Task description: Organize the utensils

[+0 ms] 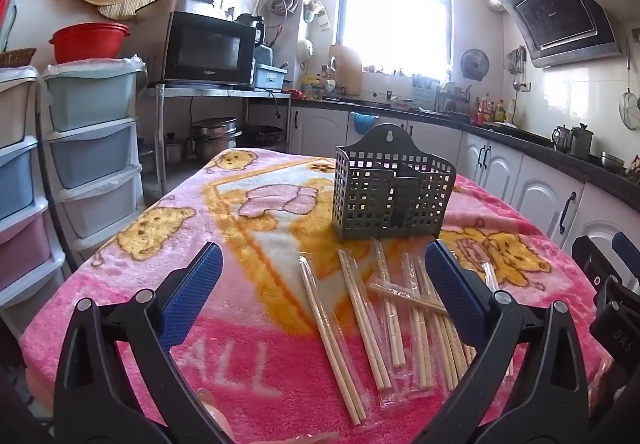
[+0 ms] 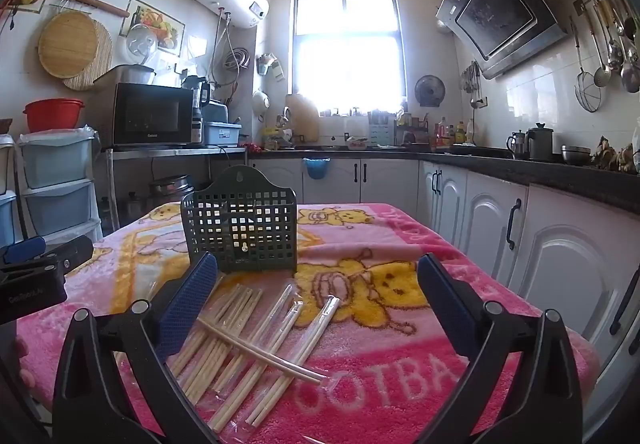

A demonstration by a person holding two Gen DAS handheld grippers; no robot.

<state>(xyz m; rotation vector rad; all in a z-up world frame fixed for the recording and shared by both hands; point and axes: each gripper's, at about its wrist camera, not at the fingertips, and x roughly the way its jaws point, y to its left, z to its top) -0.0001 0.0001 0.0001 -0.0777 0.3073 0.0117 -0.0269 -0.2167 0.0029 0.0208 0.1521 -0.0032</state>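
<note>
Several pairs of wooden chopsticks in clear wrappers (image 1: pixel 384 320) lie on the pink blanket-covered table (image 1: pixel 224 344), just in front of a dark grey perforated utensil holder (image 1: pixel 392 192) that stands upright and looks empty. My left gripper (image 1: pixel 324 264) is open and empty, above the near side of the chopsticks. In the right wrist view the chopsticks (image 2: pixel 248 348) lie low and left, the holder (image 2: pixel 240 228) behind them. My right gripper (image 2: pixel 318 274) is open and empty above them. The left gripper's body (image 2: pixel 36 268) shows at the left edge.
Stacked plastic drawers (image 1: pixel 92 148) stand left of the table. White cabinets (image 2: pixel 520 228) under a dark counter run along the right and back. A microwave (image 1: pixel 204 48) sits on a metal shelf at back left.
</note>
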